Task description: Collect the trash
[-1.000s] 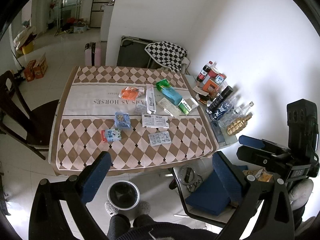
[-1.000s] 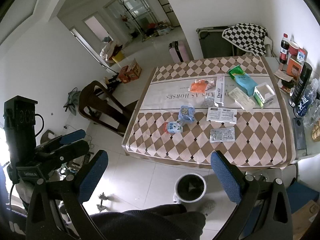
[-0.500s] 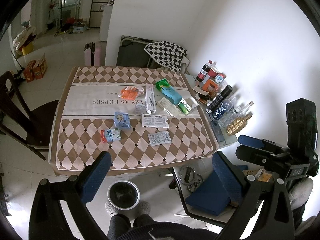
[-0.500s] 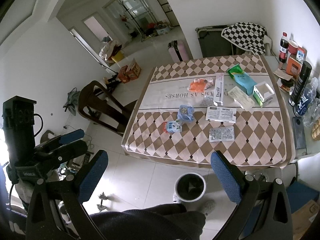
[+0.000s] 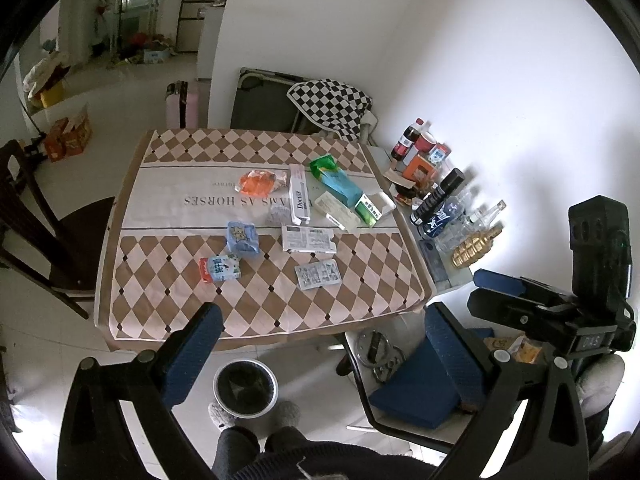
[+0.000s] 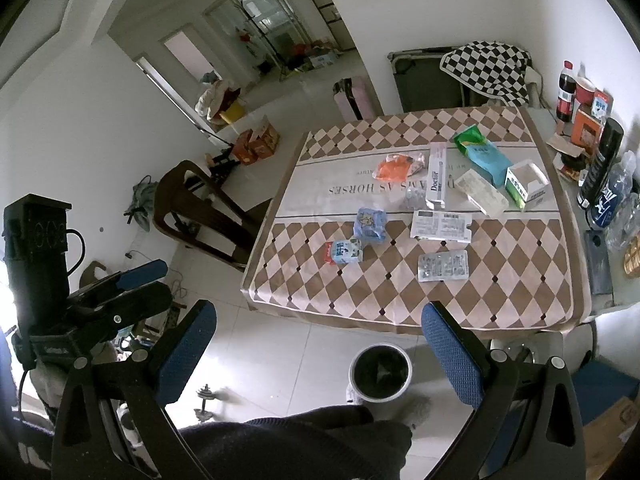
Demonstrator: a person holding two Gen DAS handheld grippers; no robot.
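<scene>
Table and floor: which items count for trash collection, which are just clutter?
For the job:
- orange wrapper
- blue packet
- small carton
- blister pack
- Doctor box
- bin on the floor

Just lying about:
- bottles on the side table
- wooden chair
- suitcase

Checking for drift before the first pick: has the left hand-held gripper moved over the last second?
Barely: the left hand-held gripper keeps hovering short of the table, bin below.

Bare tablecloth (image 5: 256, 304) along the near edge; bottles (image 5: 452, 216) crowd the right side
</scene>
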